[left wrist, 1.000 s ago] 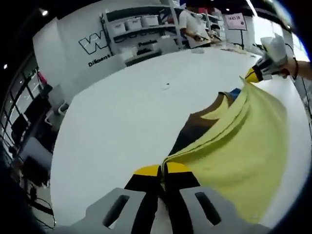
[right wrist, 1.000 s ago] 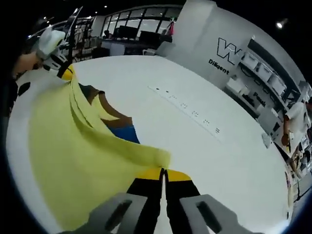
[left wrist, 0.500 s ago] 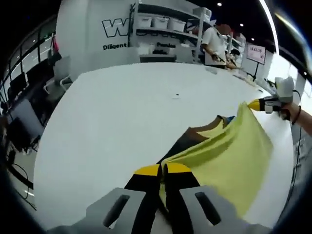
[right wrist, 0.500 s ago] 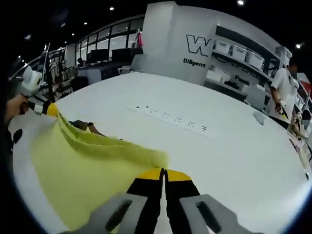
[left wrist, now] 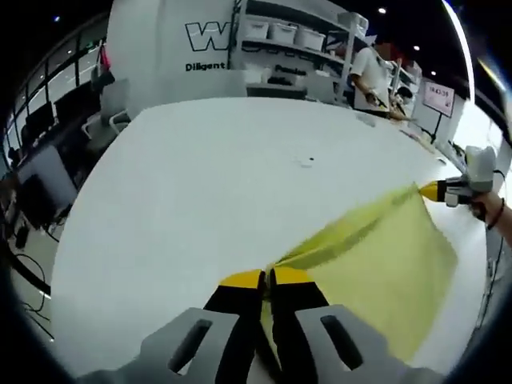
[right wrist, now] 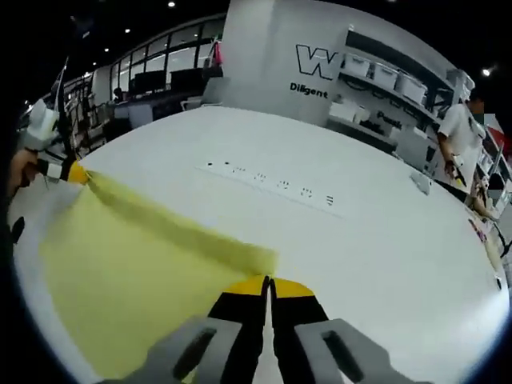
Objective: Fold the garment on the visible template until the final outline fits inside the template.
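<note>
A pale yellow garment (left wrist: pixel 376 256) hangs stretched between my two grippers above a white table (left wrist: pixel 208 176). My left gripper (left wrist: pixel 266 282) is shut on one corner of it, its yellow-tipped jaws pressed together. In the left gripper view the right gripper (left wrist: pixel 438 190) holds the far corner at the right edge. In the right gripper view my right gripper (right wrist: pixel 267 288) is shut on the garment (right wrist: pixel 136 264), and the left gripper (right wrist: pixel 72 173) pinches the opposite corner at far left. The cloth's top edge runs taut between them. The template is hidden behind the cloth.
A strip of small dark marks (right wrist: pixel 268 182) lies across the white table (right wrist: pixel 360 240). Beyond the table stand shelves with bins (left wrist: pixel 280 36) and a wall with lettering (right wrist: pixel 308 76). A person (left wrist: pixel 370 76) stands at the shelves. Desks and chairs (left wrist: pixel 48 160) sit off the table's left side.
Both grippers have lifted and pulled the garment taut, so the brown and blue patches seen under it earlier are now covered. Both views have tilted up toward the room.
</note>
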Demonstrator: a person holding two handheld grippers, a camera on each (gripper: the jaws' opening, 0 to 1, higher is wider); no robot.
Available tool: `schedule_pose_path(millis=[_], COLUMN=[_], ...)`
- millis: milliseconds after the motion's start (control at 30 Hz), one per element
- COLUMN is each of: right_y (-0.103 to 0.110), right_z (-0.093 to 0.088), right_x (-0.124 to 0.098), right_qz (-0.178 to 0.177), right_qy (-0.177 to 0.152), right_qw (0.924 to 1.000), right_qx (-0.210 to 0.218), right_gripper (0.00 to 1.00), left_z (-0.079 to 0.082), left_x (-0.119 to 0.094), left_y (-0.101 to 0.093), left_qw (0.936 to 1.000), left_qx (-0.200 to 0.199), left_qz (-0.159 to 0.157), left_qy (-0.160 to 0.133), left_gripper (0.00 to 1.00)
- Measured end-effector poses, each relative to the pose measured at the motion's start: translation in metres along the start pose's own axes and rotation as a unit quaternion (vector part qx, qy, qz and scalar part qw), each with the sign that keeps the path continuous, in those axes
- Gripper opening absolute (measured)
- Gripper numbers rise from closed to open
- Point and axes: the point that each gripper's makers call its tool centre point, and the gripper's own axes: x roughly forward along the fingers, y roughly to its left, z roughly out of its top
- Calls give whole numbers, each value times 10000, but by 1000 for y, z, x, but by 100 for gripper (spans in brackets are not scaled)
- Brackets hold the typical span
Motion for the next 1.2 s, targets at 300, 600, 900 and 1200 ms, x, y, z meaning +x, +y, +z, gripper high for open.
schedule_pose_path(millis=[300,600,900,1200], right_y=[-9,11,27,40], right_z=[-15,4,6,-1], right_x=[10,-8,-26,-41], right_qz=[-166,369,765,911], right_qy=[237,-445,-526,-482], right_qw=[9995,9914,9820,9810], right_qx=[90,1171,1645,1646], right_gripper=[0,21,42,62], left_z=[-11,-10,0,2], left_x=[3,-11,-31,-41], left_y=[19,6,-9,-19], left_qw=[9979,9997,9998,9991], left_qx=[364,161,103,188], left_qz=[457,42,-159,-264], left_qy=[276,160,-110,-265], left_gripper=[12,34,46,61])
